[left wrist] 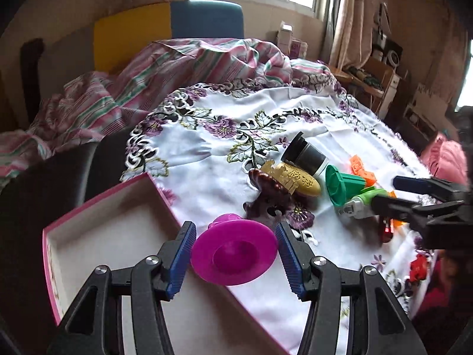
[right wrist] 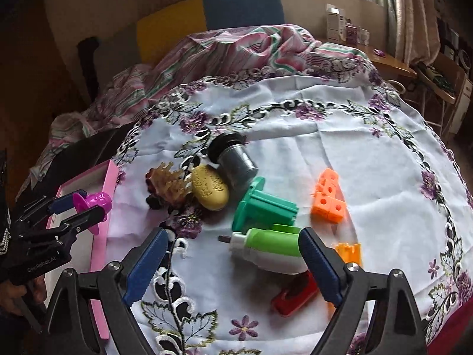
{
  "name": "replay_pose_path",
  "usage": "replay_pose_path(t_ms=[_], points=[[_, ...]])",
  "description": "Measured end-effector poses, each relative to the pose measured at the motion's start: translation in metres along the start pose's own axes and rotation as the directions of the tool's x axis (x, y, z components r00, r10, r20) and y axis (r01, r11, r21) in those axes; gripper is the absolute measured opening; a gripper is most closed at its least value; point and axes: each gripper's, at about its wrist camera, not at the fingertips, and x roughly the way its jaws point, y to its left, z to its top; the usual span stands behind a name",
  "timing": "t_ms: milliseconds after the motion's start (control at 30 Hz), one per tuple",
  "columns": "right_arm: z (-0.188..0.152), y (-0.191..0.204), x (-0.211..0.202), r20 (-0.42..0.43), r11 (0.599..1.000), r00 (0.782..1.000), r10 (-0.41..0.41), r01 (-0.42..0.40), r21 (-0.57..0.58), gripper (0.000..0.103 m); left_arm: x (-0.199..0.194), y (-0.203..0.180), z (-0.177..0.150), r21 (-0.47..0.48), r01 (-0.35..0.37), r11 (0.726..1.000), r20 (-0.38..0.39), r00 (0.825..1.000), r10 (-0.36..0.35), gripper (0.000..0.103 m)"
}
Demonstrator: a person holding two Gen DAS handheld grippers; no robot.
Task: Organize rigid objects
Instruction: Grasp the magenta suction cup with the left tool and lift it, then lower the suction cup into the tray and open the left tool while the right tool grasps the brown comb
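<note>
My left gripper (left wrist: pixel 236 256) is shut on a magenta round flanged toy (left wrist: pixel 233 251), held just above the near right rim of an open pink box (left wrist: pixel 103 216). The right wrist view shows that gripper (right wrist: pixel 78 211) and the toy (right wrist: pixel 93 202) over the box (right wrist: pixel 102 177). My right gripper (right wrist: pixel 232 266) stands open and points down at the tablecloth. A green-and-white toy (right wrist: pixel 266 245) lies between its fingers, close to the right pad and apart from the left one. In the left wrist view the right gripper (left wrist: pixel 384 191) reaches in from the right over that toy (left wrist: pixel 359 204).
Loose on the embroidered cloth (right wrist: pixel 354 148) lie a black cylinder (right wrist: pixel 233 159), a yellow oval piece (right wrist: pixel 210 190), a brown ornament (right wrist: pixel 165 183), a teal flanged block (right wrist: pixel 266 207), orange blocks (right wrist: pixel 328 198), a small orange piece (right wrist: pixel 350 251) and a red piece (right wrist: pixel 295 295). A striped blanket (right wrist: pixel 236 47) is heaped behind.
</note>
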Motion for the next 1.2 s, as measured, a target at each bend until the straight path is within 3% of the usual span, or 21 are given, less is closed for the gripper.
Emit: replay_pose_path(t_ms=[167, 467, 500, 600, 900, 1200], points=[[0.017, 0.047, 0.019, -0.017, 0.989, 0.999, 0.03, -0.032, -0.145, 0.092, -0.033, 0.02, -0.017, -0.08, -0.02, 0.997, 0.033, 0.999, 0.023, 0.057], [0.046, 0.092, 0.088, -0.07, 0.961, 0.996, -0.05, 0.029, -0.274, 0.089, -0.076, 0.06, -0.058, -0.198, -0.066, 0.978, 0.052, 0.996, 0.078, 0.057], [0.047, 0.094, 0.096, -0.083, 0.959, 0.994, -0.063, 0.038, -0.281, 0.085, -0.079, 0.063, -0.063, -0.212, -0.069, 0.975, 0.049, 0.995, 0.081, 0.057], [0.044, 0.1, 0.114, -0.121, 0.947, 0.988, -0.098, 0.056, -0.315, 0.042, -0.084, 0.073, -0.077, -0.251, -0.08, 0.965, 0.037, 0.995, 0.092, 0.057], [0.014, 0.091, 0.067, -0.124, 0.953, 0.992, -0.039, -0.001, -0.302, 0.042, -0.088, 0.091, -0.093, -0.318, -0.112, 0.941, 0.024, 0.992, 0.126, 0.057], [-0.015, 0.077, 0.053, -0.135, 0.957, 0.99, -0.029, -0.012, -0.291, 0.042, -0.071, 0.105, -0.073, -0.322, -0.174, 0.931, 0.006, 0.983, 0.185, 0.057]])
